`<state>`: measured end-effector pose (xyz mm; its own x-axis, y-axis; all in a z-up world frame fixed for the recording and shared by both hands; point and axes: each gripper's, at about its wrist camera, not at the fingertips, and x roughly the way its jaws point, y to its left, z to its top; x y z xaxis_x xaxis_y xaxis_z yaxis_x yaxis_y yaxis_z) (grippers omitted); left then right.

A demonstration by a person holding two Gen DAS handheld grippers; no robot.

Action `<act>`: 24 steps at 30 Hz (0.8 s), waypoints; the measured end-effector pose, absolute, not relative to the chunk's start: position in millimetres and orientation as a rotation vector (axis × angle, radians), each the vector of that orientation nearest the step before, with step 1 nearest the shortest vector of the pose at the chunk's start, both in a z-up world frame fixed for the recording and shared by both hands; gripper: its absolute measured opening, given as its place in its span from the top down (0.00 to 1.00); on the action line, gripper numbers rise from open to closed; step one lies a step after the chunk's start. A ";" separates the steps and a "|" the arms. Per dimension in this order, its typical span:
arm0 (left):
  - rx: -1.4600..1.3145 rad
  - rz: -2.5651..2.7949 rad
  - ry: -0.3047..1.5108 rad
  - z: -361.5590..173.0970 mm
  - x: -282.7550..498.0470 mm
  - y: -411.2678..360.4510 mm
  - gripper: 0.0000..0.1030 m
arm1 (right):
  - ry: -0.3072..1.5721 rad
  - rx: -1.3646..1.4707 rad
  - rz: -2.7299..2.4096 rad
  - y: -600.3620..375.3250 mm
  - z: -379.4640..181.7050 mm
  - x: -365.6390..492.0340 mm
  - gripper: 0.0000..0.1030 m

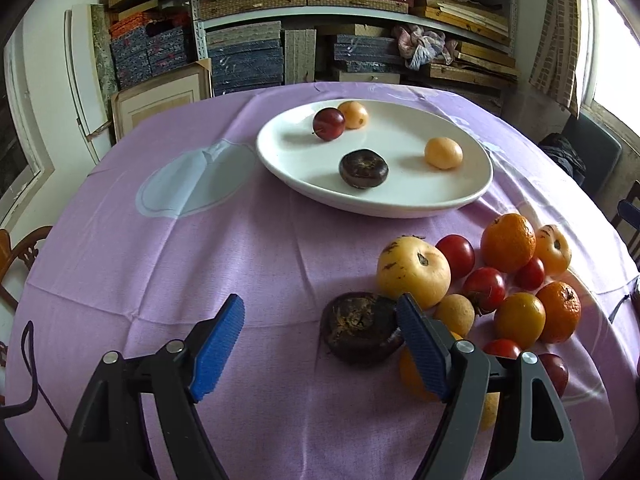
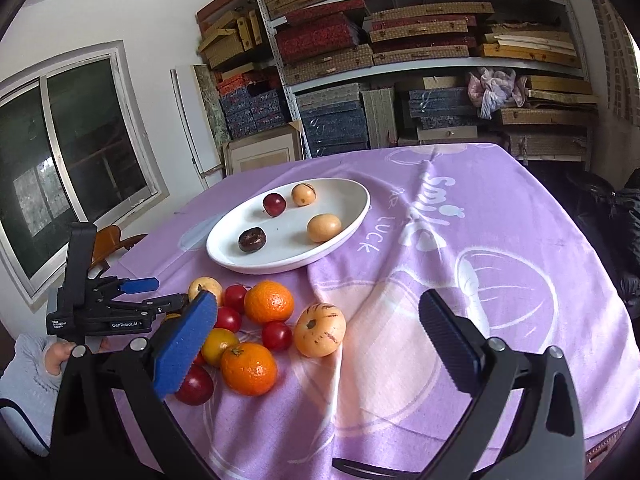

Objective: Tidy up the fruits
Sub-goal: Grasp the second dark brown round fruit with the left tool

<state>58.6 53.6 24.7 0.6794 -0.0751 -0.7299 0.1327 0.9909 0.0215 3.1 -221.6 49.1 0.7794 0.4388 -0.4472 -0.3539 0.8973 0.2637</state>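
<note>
A white oval plate (image 1: pixel 280 152) (image 2: pixel 352 196) on the purple cloth holds a red plum (image 1: pixel 329 124), a dark fruit (image 1: pixel 364 168) and two yellow fruits (image 1: pixel 443 153). A pile of oranges (image 2: pixel 269 301), red tomatoes (image 2: pixel 277 335) and yellow fruits (image 2: pixel 320 330) lies on the cloth nearer me. My left gripper (image 1: pixel 320 316) is open and low over the cloth; its right finger touches a dark purple fruit (image 1: pixel 358 332) at the pile's left edge. My right gripper (image 2: pixel 316 316) is open and empty above the pile. The left gripper also shows in the right wrist view (image 2: pixel 160 292).
The purple tablecloth (image 2: pixel 480 240) covers a round table. Shelves stacked with boxes (image 2: pixel 400 60) stand behind it. A window (image 2: pixel 60 168) is on the left wall and a wooden chair (image 1: pixel 16 256) stands at the table's left edge.
</note>
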 end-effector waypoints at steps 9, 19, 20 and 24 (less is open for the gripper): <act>0.065 -0.152 0.873 15.6 74.2 53.9 0.11 | 0.573 0.193 0.432 -222.1 42.1 12.1 0.04; 0.091 -0.008 0.861 13.9 69.1 87.6 0.09 | 0.581 0.224 0.429 -227.2 41.0 14.2 0.04; 0.088 -0.022 0.844 16.5 69.0 87.2 0.09 | 0.581 0.222 0.432 -226.7 41.5 14.3 0.04; 0.107 -0.066 0.820 20.9 65.9 77.4 0.12 | 0.579 0.217 0.434 -225.3 41.8 13.4 0.04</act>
<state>65.9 77.4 20.9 0.6809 -0.0173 -0.7321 0.1003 0.9925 0.0699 13.4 -225.3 41.8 0.7507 0.4536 -0.4802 -0.3338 0.8878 0.3169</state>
